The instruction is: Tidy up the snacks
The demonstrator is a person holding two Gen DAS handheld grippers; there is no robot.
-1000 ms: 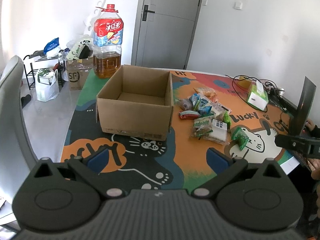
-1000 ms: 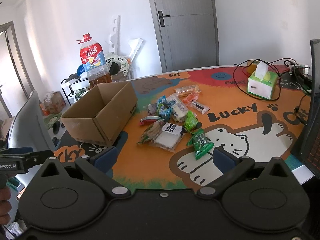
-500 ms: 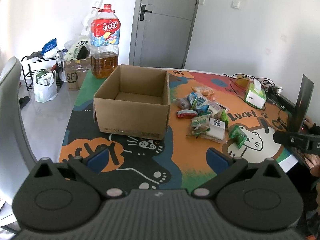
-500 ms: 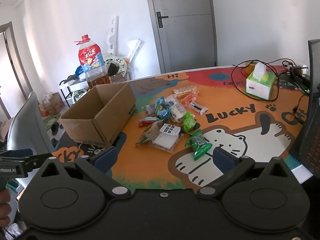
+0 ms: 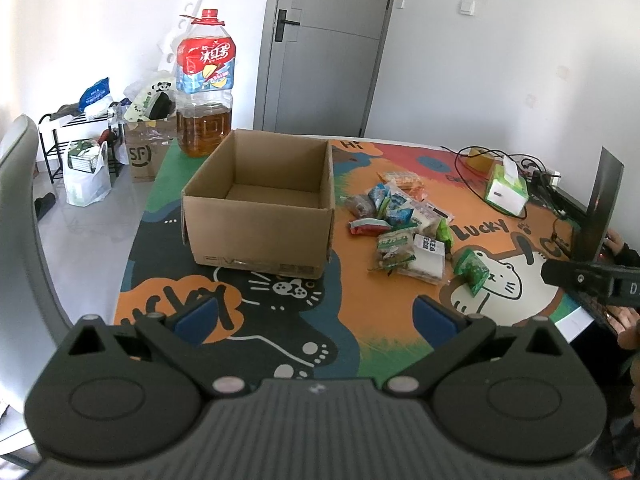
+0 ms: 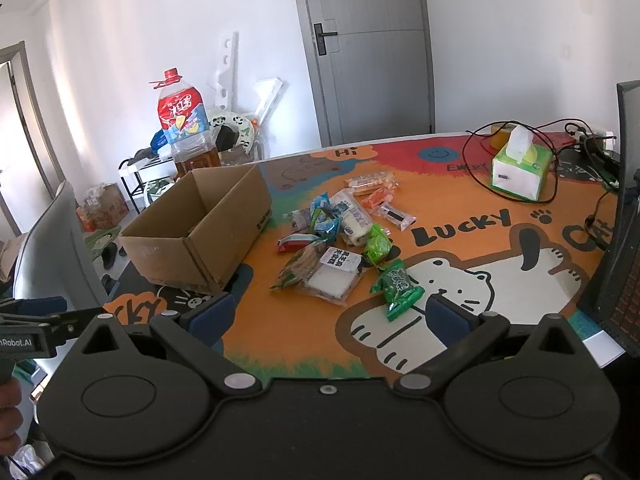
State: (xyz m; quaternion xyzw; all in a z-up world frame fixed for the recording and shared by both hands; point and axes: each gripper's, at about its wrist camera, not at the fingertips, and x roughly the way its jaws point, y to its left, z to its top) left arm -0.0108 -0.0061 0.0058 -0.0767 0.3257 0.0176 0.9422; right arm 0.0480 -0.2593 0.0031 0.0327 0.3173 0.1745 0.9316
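An open, empty cardboard box (image 5: 260, 216) (image 6: 200, 236) stands on the left of the cartoon mat. A pile of several snack packets (image 5: 404, 224) (image 6: 340, 236) lies to its right. A green packet (image 5: 472, 270) (image 6: 396, 288) lies nearest, just beyond my right gripper's right finger. My left gripper (image 5: 316, 316) is open and empty, hovering over the table's near edge in front of the box. My right gripper (image 6: 328, 312) is open and empty, near the front edge before the pile.
A large oil bottle (image 5: 204, 84) stands behind the box. A tissue box (image 6: 520, 164) and cables (image 6: 560, 184) sit at the back right. A dark monitor (image 6: 624, 216) stands at the right edge. A grey chair (image 5: 20, 240) is left of the table.
Both grippers have drawn back and up slightly; the box and snacks look a little smaller and lower. Nothing on the table moved.
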